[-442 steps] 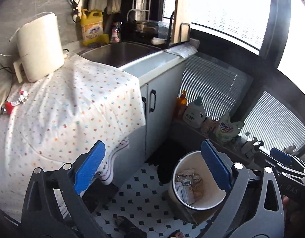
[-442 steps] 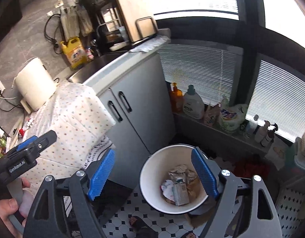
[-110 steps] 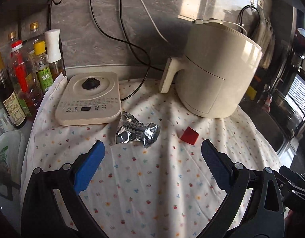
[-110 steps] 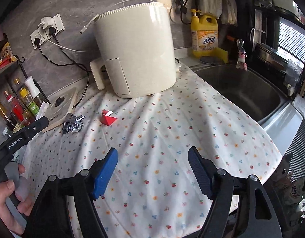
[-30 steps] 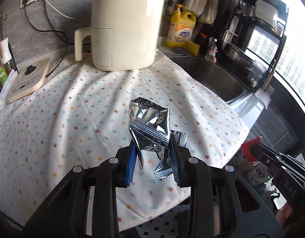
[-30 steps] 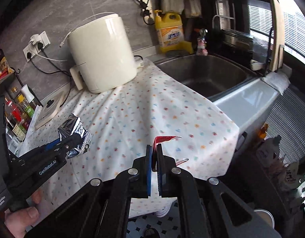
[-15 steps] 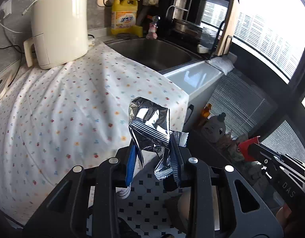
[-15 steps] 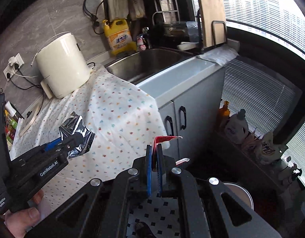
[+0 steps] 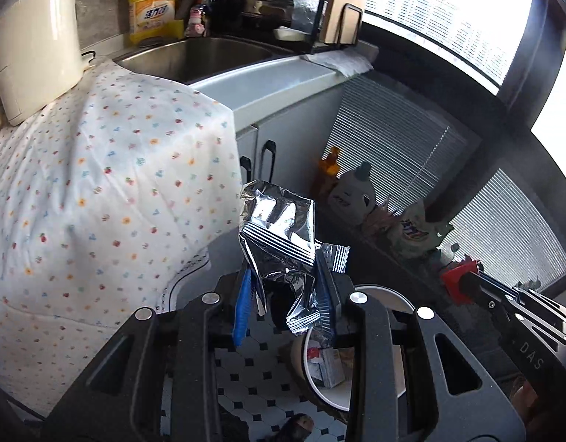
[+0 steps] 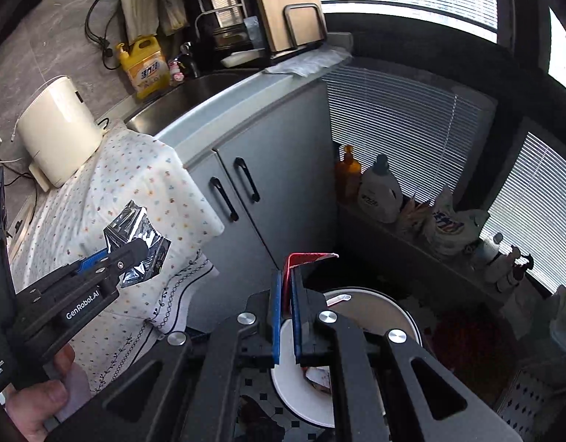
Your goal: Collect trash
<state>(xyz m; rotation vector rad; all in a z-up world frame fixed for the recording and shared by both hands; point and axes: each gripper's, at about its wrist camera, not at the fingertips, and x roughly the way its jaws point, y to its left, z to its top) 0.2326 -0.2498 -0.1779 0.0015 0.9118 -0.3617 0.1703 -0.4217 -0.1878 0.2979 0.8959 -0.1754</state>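
Observation:
My left gripper is shut on a crumpled silver foil wrapper, which sticks up between its blue pads. It hangs beyond the counter's edge, with the white trash bin on the floor just below and ahead. My right gripper carries a red paper scrap between its pads. Its jaws are opening, and a thin gap shows beside the scrap. It hovers over the near rim of the bin, where earlier trash lies. The left gripper and foil wrapper show at left in the right wrist view.
The counter with a dotted cloth and a cream air fryer lies to the left, and the sink is behind it. Grey cabinet doors stand beside the bin. Bottles line a low ledge under the blinds. A hand grips the left tool.
Both grippers swung away from the cloth-covered counter, right and down, until the floor bin came under them. The foil and the red scrap travelled along. The right jaws parted slightly.

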